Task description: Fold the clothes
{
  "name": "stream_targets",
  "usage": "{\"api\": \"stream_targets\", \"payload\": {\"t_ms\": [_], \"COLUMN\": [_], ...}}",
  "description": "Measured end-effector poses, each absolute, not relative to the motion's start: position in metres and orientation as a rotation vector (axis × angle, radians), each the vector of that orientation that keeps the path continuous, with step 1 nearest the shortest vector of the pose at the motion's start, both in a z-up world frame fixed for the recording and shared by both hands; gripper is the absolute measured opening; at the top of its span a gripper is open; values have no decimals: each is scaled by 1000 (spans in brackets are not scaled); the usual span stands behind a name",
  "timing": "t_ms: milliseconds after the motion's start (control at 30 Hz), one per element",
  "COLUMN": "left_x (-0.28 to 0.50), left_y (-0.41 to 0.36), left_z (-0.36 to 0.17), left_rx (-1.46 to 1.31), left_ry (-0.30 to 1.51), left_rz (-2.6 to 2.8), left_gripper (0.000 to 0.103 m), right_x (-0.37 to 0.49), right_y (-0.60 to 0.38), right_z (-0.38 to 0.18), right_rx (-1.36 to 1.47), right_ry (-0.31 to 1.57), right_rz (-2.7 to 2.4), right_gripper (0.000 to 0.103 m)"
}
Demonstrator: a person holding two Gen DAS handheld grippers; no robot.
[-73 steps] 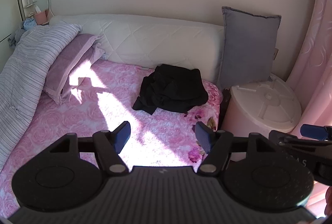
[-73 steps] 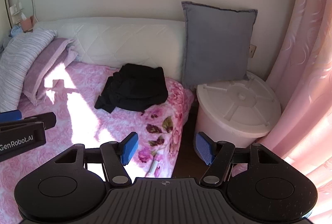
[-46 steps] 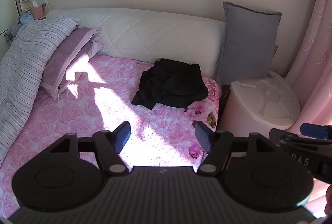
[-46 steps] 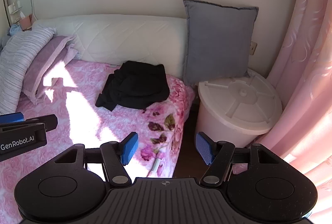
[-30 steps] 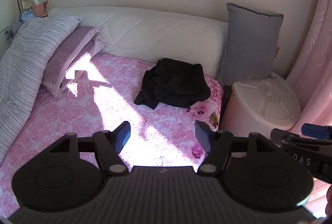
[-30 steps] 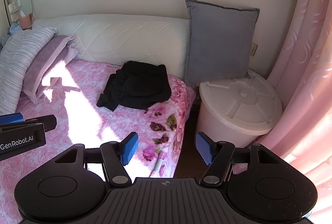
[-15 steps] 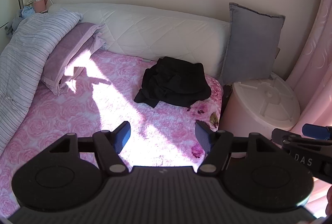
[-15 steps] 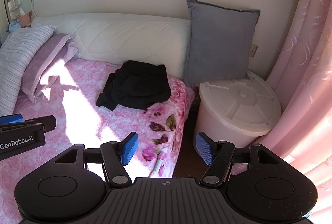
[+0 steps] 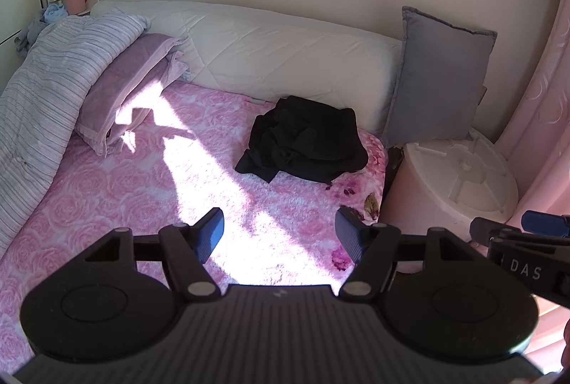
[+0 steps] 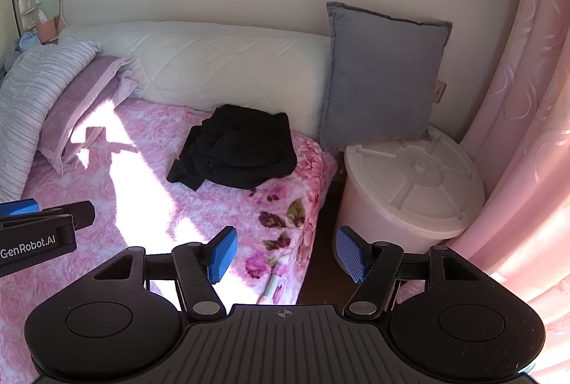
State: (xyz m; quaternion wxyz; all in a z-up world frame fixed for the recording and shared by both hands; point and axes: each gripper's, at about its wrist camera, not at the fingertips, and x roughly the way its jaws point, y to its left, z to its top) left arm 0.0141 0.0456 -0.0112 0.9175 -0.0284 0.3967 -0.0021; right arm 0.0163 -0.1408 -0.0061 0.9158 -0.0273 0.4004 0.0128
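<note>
A crumpled black garment [image 9: 302,141] lies on the pink rose-patterned bed [image 9: 124,191] near its far right corner; it also shows in the right wrist view [image 10: 237,149]. My left gripper [image 9: 280,234] is open and empty, held above the sunlit bed well short of the garment. My right gripper [image 10: 286,254] is open and empty, over the bed's right edge, also short of the garment. Each gripper shows at the edge of the other's view.
A white quilted headboard [image 9: 270,52] runs along the wall. A grey cushion [image 9: 440,81] leans at its right. A white round lidded bin [image 10: 409,191] stands beside the bed. Pink curtain [image 10: 527,99] at right. Purple pillow [image 9: 121,92] and striped duvet [image 9: 46,81] at left.
Both grippers have shifted only slightly over the bed; the view has drifted a little. The jaws stay open and the garment has not moved.
</note>
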Motion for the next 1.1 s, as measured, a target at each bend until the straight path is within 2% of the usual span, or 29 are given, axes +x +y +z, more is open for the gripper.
{"api": "stream_targets", "payload": {"t_ms": [1100], "left_x": [35], "left_y": [46], "left_z": [-6], "left_rx": [-64], "left_ry": [806], "left_rz": [26], "left_gripper": [67], "right_x": [44], "right_y": [-138], "right_z": [-3], "right_rx": [-94], "right_ry": [818], "right_rz": [89], "right_gripper": [65]}}
